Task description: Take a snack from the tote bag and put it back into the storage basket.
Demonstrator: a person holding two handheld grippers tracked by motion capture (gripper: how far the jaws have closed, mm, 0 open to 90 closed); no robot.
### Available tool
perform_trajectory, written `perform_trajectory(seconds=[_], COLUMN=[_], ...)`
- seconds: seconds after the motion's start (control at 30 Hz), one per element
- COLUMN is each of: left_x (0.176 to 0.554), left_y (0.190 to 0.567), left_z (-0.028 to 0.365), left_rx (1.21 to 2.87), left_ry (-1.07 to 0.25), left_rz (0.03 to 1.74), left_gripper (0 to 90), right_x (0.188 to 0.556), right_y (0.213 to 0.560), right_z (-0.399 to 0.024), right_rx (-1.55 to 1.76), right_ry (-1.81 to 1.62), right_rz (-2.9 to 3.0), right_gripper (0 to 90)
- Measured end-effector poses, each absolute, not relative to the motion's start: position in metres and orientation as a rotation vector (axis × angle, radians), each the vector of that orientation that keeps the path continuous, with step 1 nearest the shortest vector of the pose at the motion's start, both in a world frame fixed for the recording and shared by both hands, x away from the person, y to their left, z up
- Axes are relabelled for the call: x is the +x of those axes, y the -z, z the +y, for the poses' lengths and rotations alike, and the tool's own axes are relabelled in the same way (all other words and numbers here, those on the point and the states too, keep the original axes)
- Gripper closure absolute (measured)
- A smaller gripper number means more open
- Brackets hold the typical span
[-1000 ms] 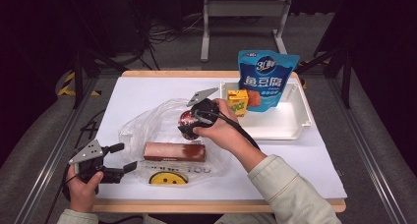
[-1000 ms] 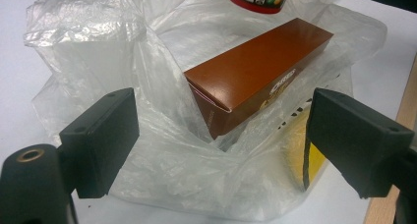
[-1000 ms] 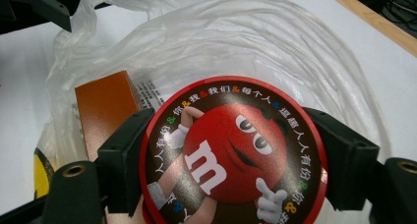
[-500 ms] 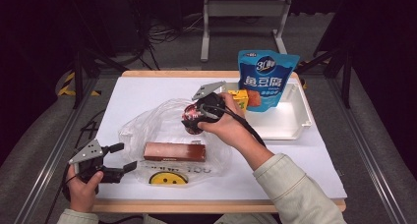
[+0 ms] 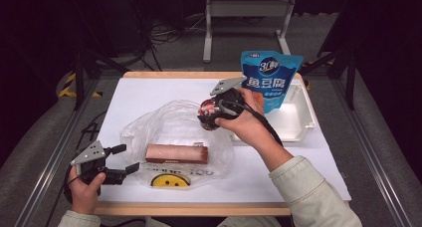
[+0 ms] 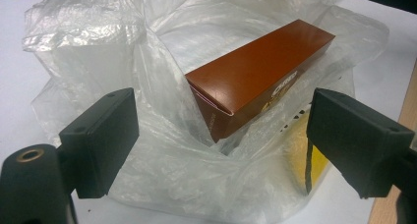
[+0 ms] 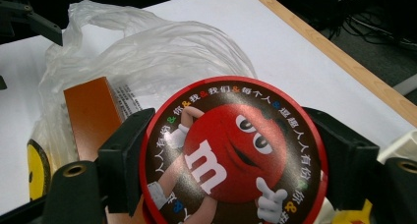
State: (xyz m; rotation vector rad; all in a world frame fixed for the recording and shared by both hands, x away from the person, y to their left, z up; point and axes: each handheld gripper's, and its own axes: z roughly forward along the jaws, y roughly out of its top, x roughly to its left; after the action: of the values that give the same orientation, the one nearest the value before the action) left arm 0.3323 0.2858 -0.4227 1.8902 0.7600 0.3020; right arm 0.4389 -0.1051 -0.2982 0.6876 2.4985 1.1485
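Right tongs (image 5: 211, 115) clamped on a round red tin (image 5: 209, 112), held in the air above the far edge of the plastic bag (image 5: 174, 127). In the right gripper view the tin (image 7: 231, 155) sits between the two black jaws, one pressing on each side of its rim, with the printed lid facing the camera; the lid bears a red cartoon figure, a white letter "m" and a ring of small characters. Below and beyond the tin lie the bag (image 7: 147, 52) and one end of the brown box (image 7: 93, 111).

Left tongs (image 5: 122, 160) apart and holding nothing, resting low at the near left corner of the table (image 5: 149, 92), just beside the bag's left edge. In the left gripper view the jaws stand wide on either side of the bag (image 6: 147, 135), and the brown box (image 6: 255, 76) lies inside the bag, between and beyond them, one short end turned toward the camera. The two tongs are well apart.

Brown box (image 5: 176, 154) lies flat and lengthwise inside the bag, nearer the person than the tin. A yellow smiley print (image 5: 166, 180) shows on the bag's near edge. A blue pouch (image 5: 271, 77) stands upright in the white tray (image 5: 298, 117) at the far right of the table, just behind the right hand (image 5: 246, 120)
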Motion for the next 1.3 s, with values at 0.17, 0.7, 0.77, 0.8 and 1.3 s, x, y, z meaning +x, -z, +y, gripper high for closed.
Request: perform_trajectory(seconds=[0.17, 0.7, 0.77, 0.8, 1.3], left_x=[0.333, 0.333, 0.332, 0.332, 0.332], left_y=[0.423, 0.423, 0.423, 0.423, 0.423], left_z=[0.286, 0.286, 0.285, 0.285, 0.285], left_rx=[1.889, 1.89, 1.891, 1.891, 1.894], left_ry=[-0.304, -0.304, -0.304, -0.304, -0.306], left_rz=[0.761, 0.762, 0.761, 0.763, 0.763], left_gripper=[13.2, 13.2, 13.1, 13.1, 13.2], right_x=[0.439, 0.44, 0.441, 0.441, 0.446], right_y=[0.295, 0.287, 0.287, 0.286, 0.283], right_z=[-0.115, -0.159, -0.164, -0.168, -0.205], right_rx=[0.702, 0.774, 0.782, 0.789, 0.833], right_ry=[-1.14, -1.111, -1.105, -1.104, -1.078], right_rz=[2.487, 2.441, 2.435, 2.433, 2.399], right_gripper=[25.8, 25.8, 25.9, 25.9, 25.8])
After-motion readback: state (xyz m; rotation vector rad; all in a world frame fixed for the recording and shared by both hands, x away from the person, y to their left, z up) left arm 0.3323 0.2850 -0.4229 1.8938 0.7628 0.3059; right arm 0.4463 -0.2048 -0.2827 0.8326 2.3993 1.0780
